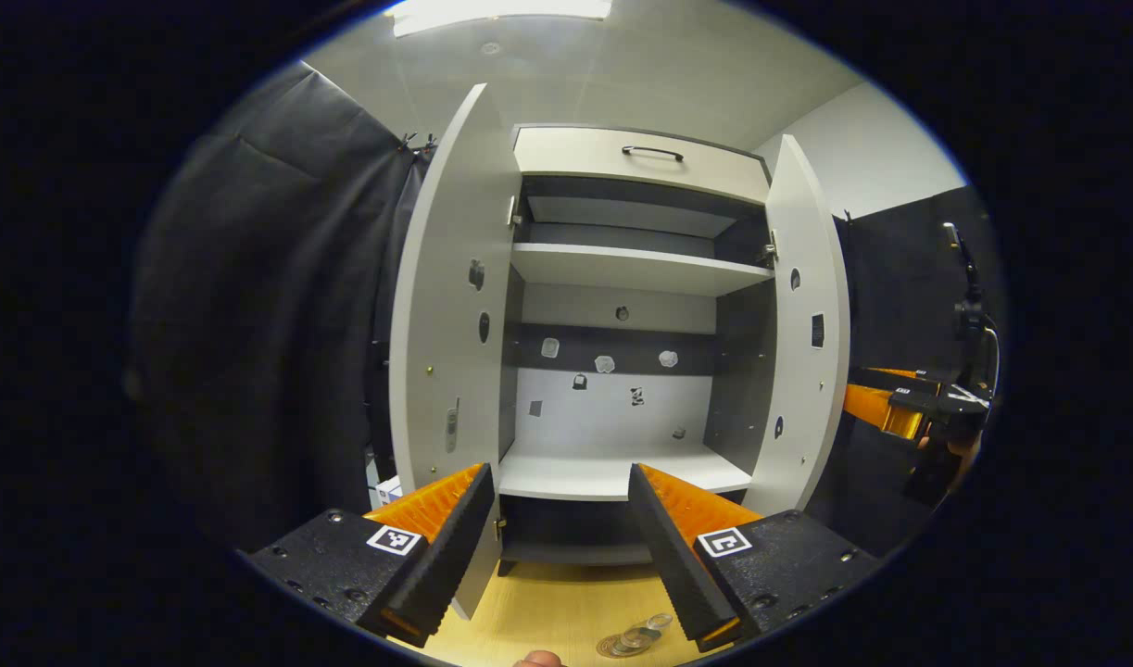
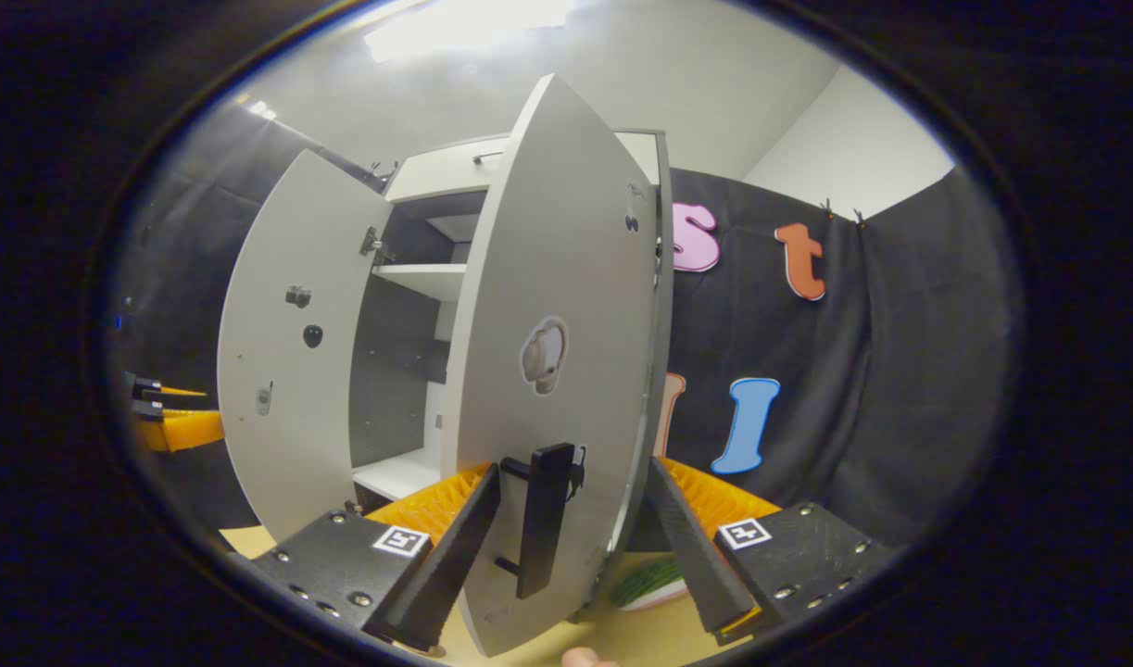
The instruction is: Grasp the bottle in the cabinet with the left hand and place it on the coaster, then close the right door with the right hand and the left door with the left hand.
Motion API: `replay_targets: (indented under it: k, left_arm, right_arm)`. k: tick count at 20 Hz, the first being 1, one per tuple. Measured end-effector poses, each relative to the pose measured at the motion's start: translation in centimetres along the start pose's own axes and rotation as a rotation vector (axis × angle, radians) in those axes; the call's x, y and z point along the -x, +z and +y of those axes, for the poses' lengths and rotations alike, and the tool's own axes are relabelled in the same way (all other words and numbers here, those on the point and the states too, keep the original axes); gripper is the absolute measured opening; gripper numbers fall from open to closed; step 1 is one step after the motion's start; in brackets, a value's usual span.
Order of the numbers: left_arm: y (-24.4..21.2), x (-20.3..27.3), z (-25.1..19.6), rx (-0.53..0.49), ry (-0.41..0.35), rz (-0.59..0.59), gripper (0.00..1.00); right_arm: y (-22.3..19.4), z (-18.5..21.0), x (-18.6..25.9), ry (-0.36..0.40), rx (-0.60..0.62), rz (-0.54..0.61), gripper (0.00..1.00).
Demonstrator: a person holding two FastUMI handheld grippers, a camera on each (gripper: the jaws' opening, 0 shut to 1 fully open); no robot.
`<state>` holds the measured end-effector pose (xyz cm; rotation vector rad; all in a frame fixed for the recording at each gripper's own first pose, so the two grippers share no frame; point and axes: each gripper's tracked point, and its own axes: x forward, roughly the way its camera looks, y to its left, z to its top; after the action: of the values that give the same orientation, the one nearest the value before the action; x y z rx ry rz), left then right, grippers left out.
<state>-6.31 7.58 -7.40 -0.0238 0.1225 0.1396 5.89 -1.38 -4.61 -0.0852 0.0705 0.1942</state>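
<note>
The white cabinet [image 1: 622, 269] stands with both doors swung wide, and its shelves are bare. My left gripper [image 1: 559, 474] is open in front of the lower shelf [image 1: 612, 474], holding nothing. Just below its right finger, a small clear round thing [image 1: 633, 638], seemingly the bottle seen from above, rests on the wooden table [image 1: 547, 611]. My right gripper [image 2: 571, 471] is open at the outer face of the right door [image 2: 566, 306]. Its fingers stand either side of the door's black handle [image 2: 540, 519] without pressing on it. The left door [image 2: 283, 352] hangs open beyond.
In the left gripper view the right gripper [image 1: 900, 408] and the hand holding it are past the right door [image 1: 807, 324]. The left gripper [image 2: 172, 421] shows at the left edge of the right gripper view. A plate with something green [image 2: 648, 582] sits behind the door.
</note>
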Motion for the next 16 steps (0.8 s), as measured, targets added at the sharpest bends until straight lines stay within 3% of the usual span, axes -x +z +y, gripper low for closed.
replay_targets:
  k: [3, 16]
  left_arm:
    - [-0.2, 0.1, 1.4, 0.012, 0.037, 0.001, 0.93]
    - [0.4, 1.4, 5.0, -0.017, 0.137, -0.003, 0.93]
  right_arm:
    - [0.0, 1.2, -1.5, 0.030, -0.031, 0.015, 1.00]
    - [-0.9, 6.5, -8.4, 0.103, -0.103, 0.042, 1.00]
